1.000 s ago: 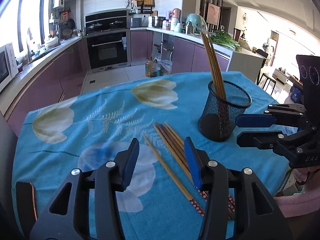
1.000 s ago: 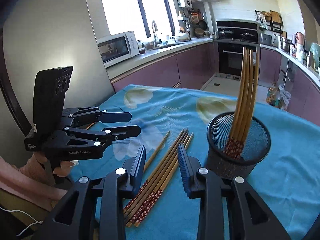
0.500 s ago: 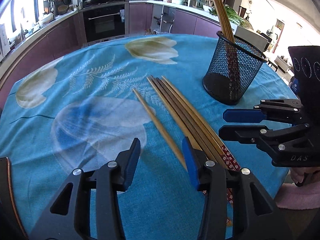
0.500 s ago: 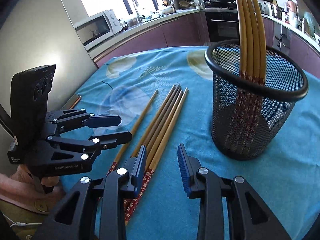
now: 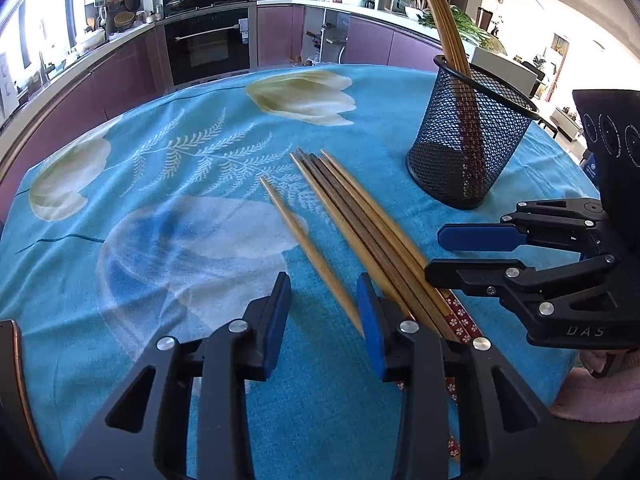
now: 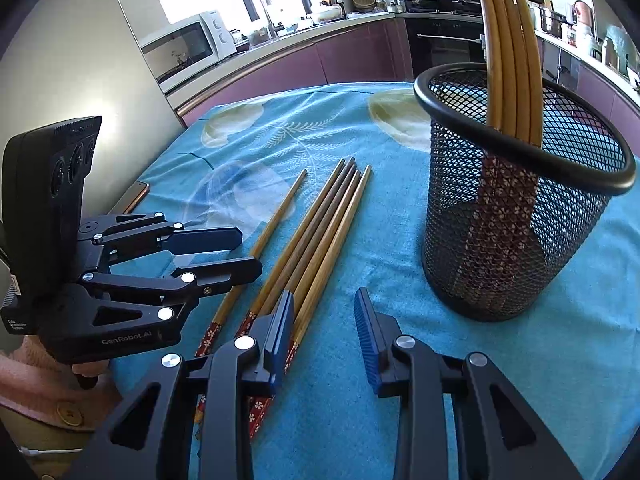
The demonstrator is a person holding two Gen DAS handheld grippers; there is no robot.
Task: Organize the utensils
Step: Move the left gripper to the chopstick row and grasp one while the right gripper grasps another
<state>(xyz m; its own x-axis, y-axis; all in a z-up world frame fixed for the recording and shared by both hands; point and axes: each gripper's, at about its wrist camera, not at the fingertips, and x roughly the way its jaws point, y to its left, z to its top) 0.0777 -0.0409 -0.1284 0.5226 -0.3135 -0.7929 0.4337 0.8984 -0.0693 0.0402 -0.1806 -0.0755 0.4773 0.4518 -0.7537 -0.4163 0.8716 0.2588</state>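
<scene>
On the blue-clothed bench (image 5: 168,184), several chopsticks already stand in the mesh holder (image 5: 472,140) at 2 o'clock; six loose chopsticks (image 5: 360,224) remain flat at centre. Left gripper (image 5: 323,308) and right gripper (image 6: 324,322) hover with fingers apart, empty.

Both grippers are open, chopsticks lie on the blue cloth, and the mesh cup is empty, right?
Not quite. The mesh cup already holds several chopsticks standing in it, as the right wrist view shows. The rest is right.
</scene>
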